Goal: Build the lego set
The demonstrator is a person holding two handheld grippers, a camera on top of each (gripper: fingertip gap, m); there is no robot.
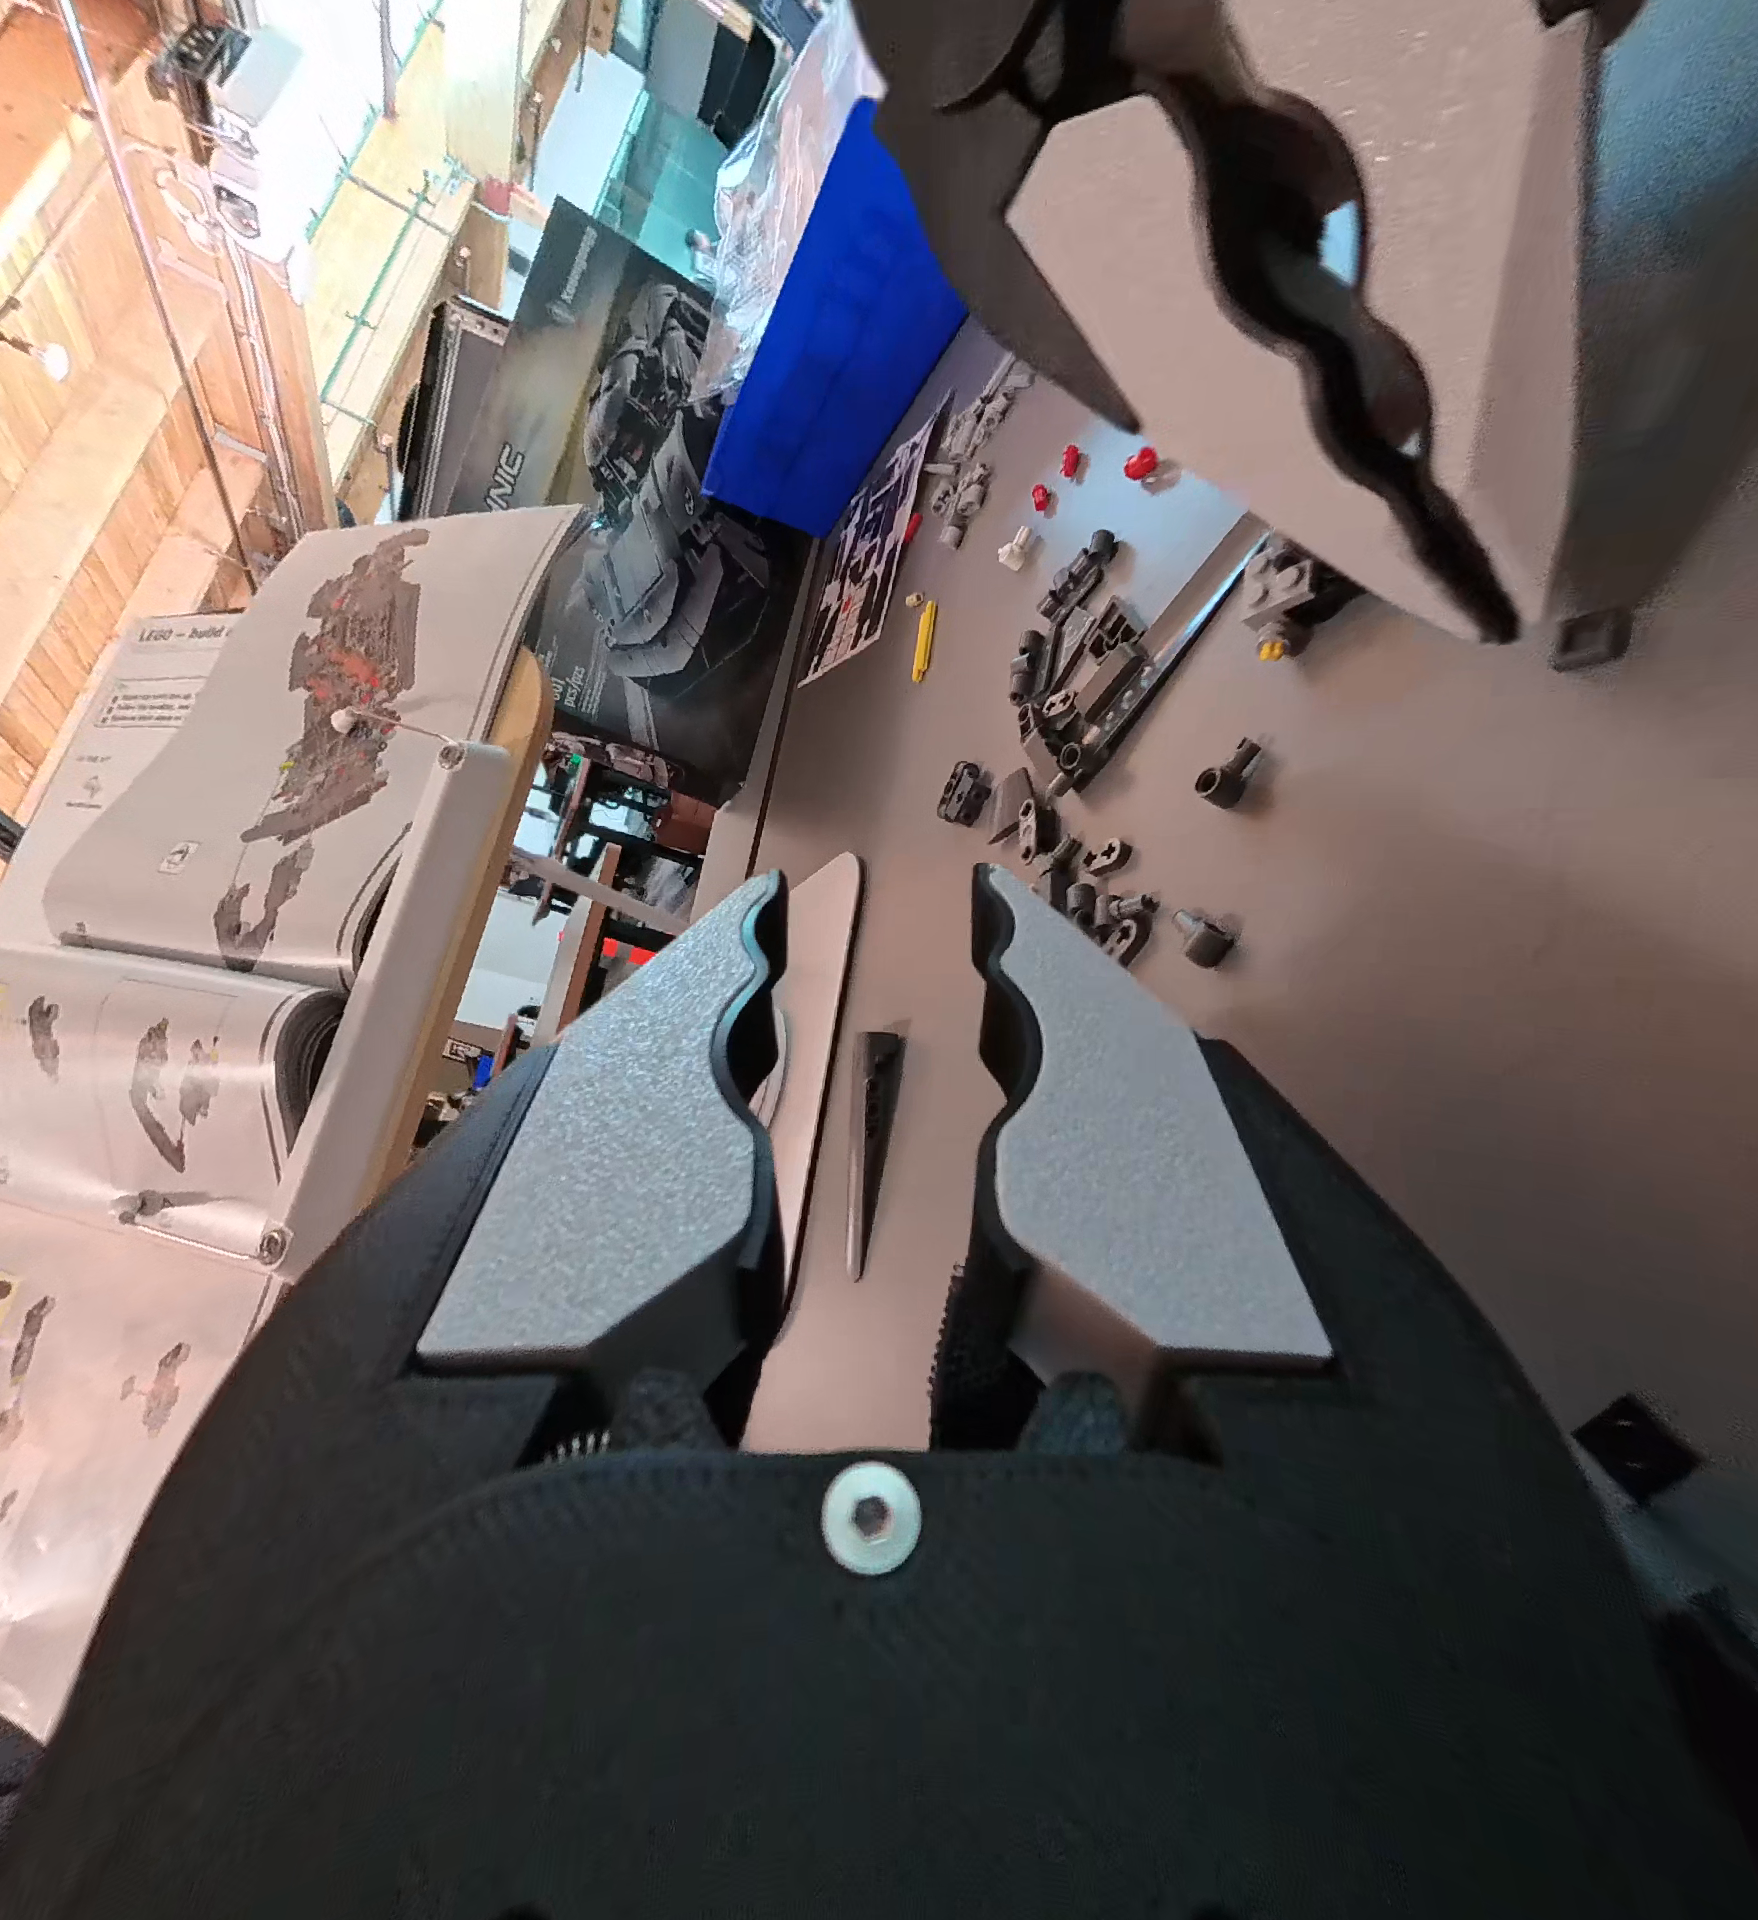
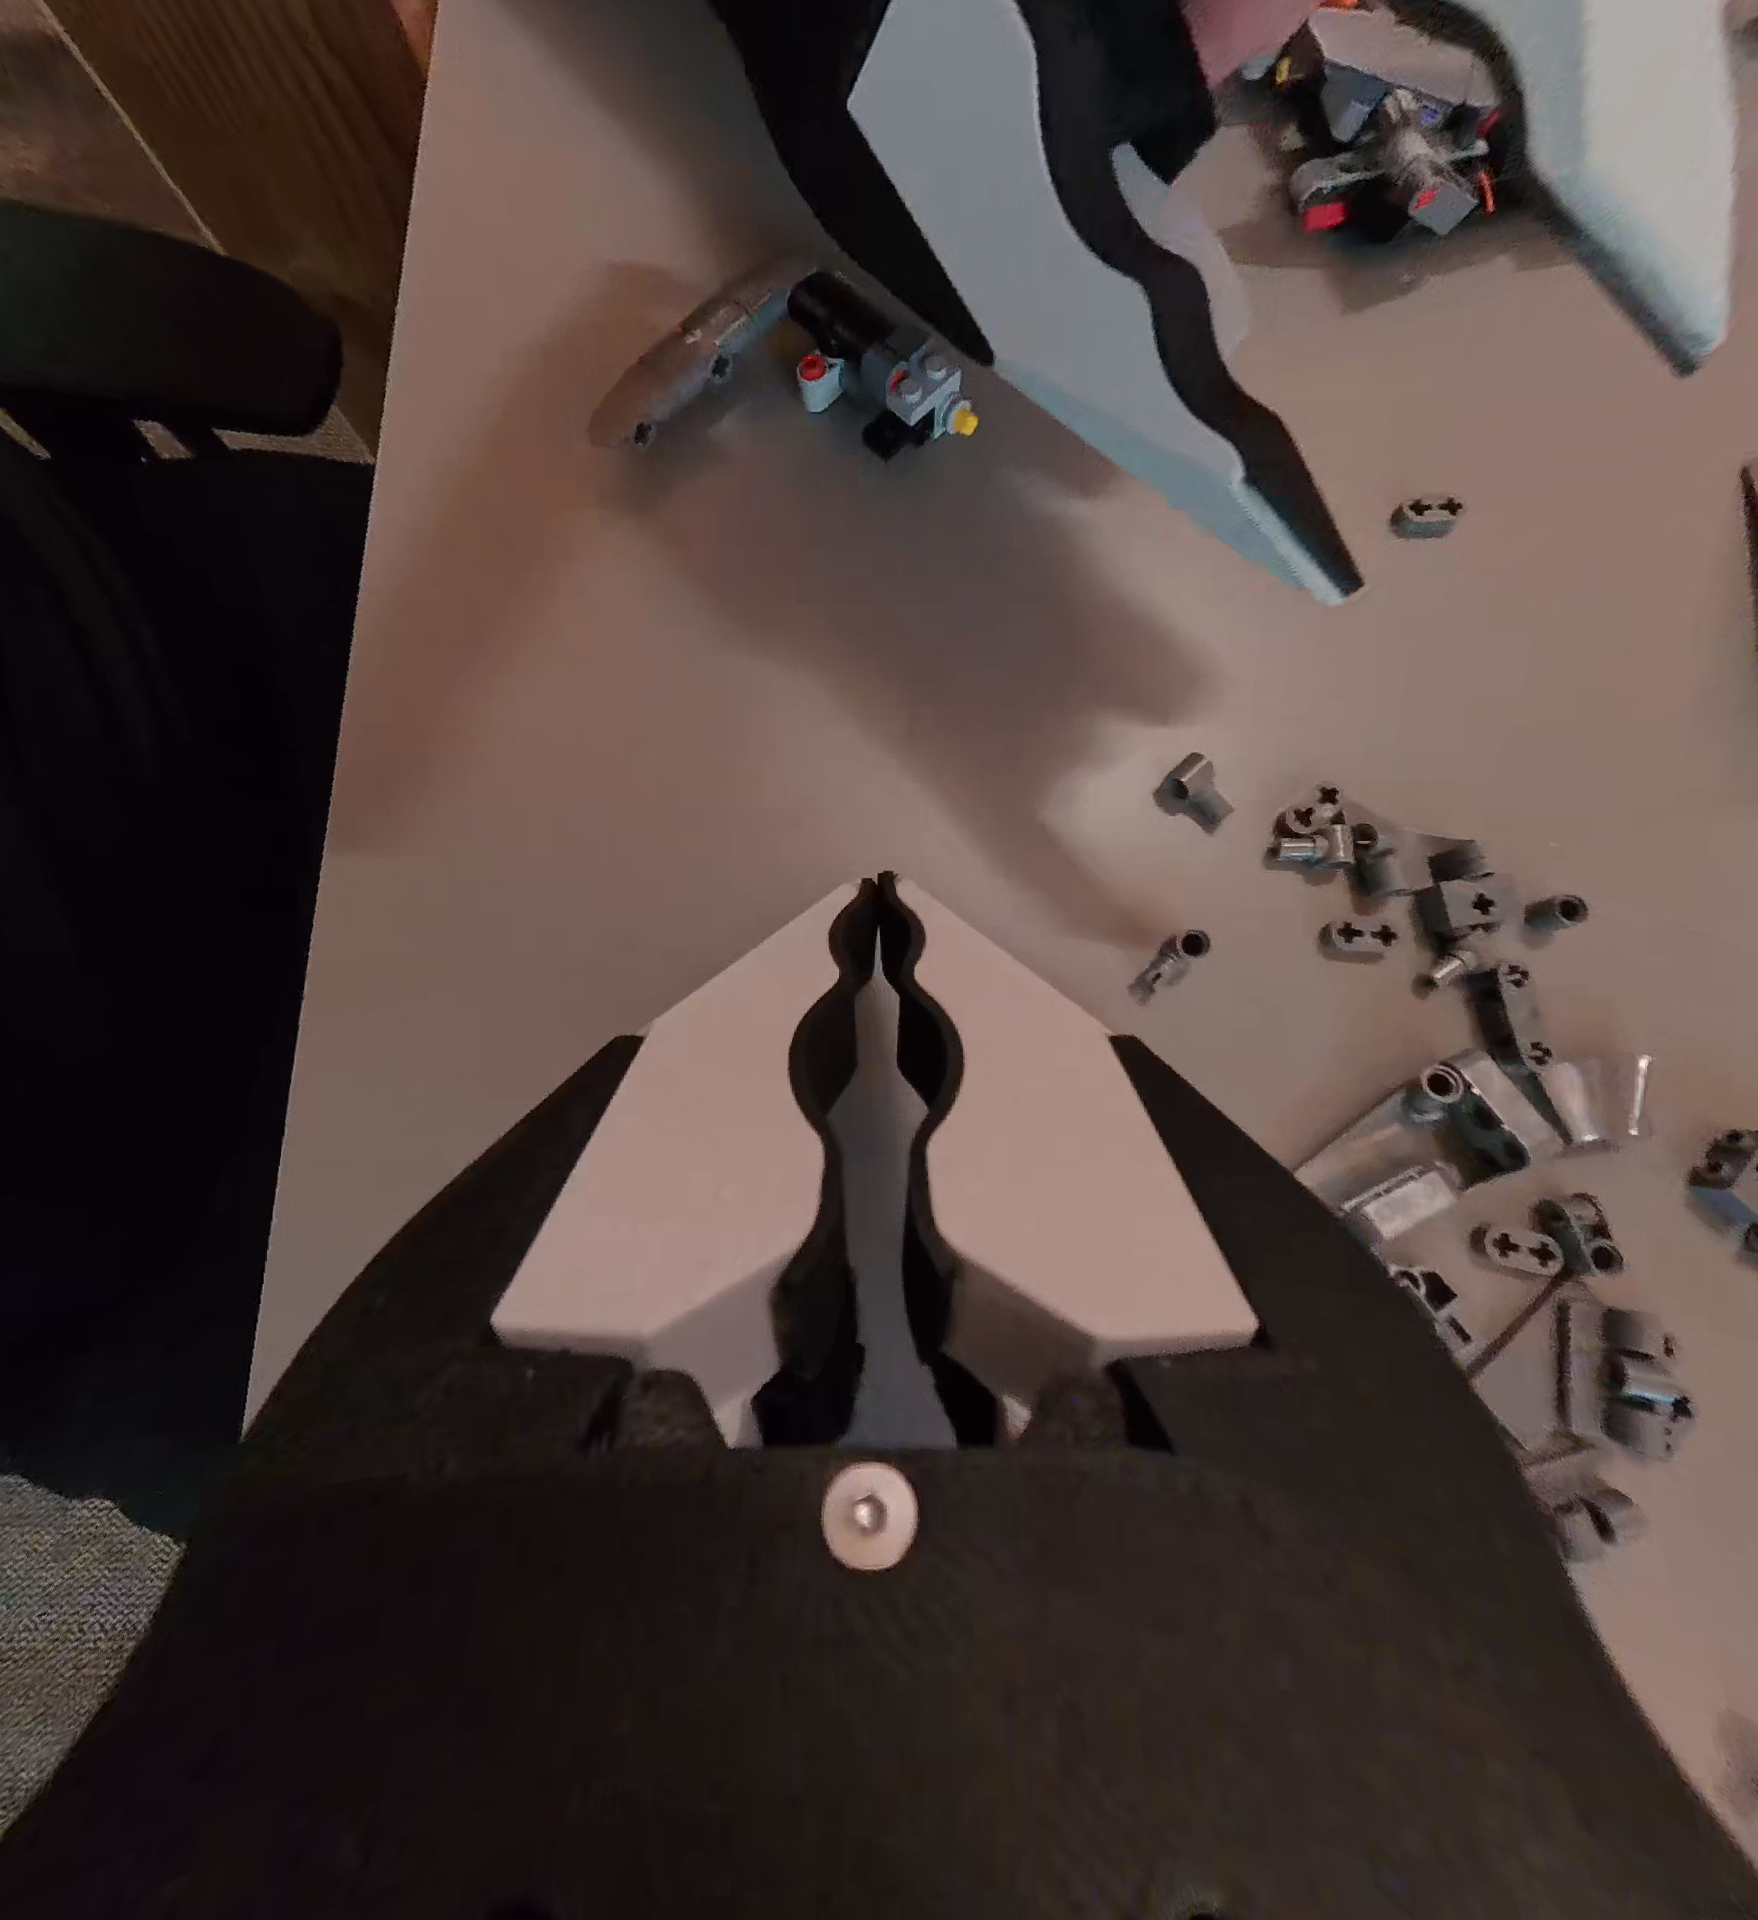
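Grey tabletop strewn with small grey building pieces; instruction booklet at side. Left gripper fingers parted, nothing gripped, dark tapered wedge piece lying on table between them. Right gripper fingertips closed together, empty, over bare table. Small part-built model lies apart; most pieces loose.

Dim, soft-shadowed, blurred, wide-angle-warped edges.

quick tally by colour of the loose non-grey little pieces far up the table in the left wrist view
red pieces: 3
yellow rod: 1
white piece: 1
small tan piece: 1
total: 6
A red speck by the printed sheet is too small to count.
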